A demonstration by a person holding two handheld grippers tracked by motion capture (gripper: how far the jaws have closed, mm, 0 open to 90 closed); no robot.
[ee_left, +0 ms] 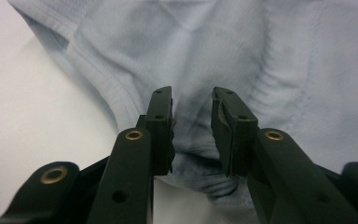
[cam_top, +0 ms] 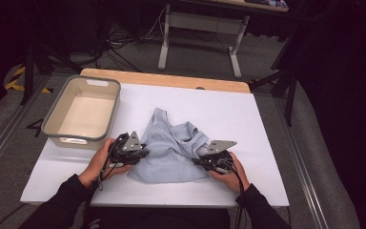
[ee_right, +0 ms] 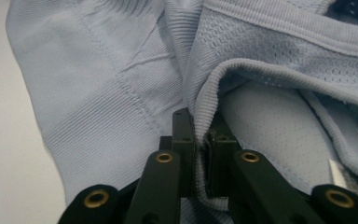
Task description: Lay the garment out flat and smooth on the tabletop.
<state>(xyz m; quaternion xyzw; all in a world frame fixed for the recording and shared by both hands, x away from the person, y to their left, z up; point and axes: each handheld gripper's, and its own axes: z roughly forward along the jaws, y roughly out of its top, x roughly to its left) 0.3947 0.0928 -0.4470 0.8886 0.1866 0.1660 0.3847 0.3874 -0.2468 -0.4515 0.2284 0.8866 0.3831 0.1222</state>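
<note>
Here the pale blue ribbed knit tank top (cam_top: 171, 152) is lying crumpled in the middle of the white counter (cam_top: 248, 124), with the right gripper (cam_top: 205, 161) pinching the ribbed hem at its right side, jaws clamped together on a fold of cloth. The left gripper (cam_top: 143, 152) is sitting at the top's left edge with its jaws apart around a bunch of fabric, not yet pressing. Judging from this, the folding is only beginning, and the beige plastic bin (cam_top: 57, 112) is waiting alongside.
</note>
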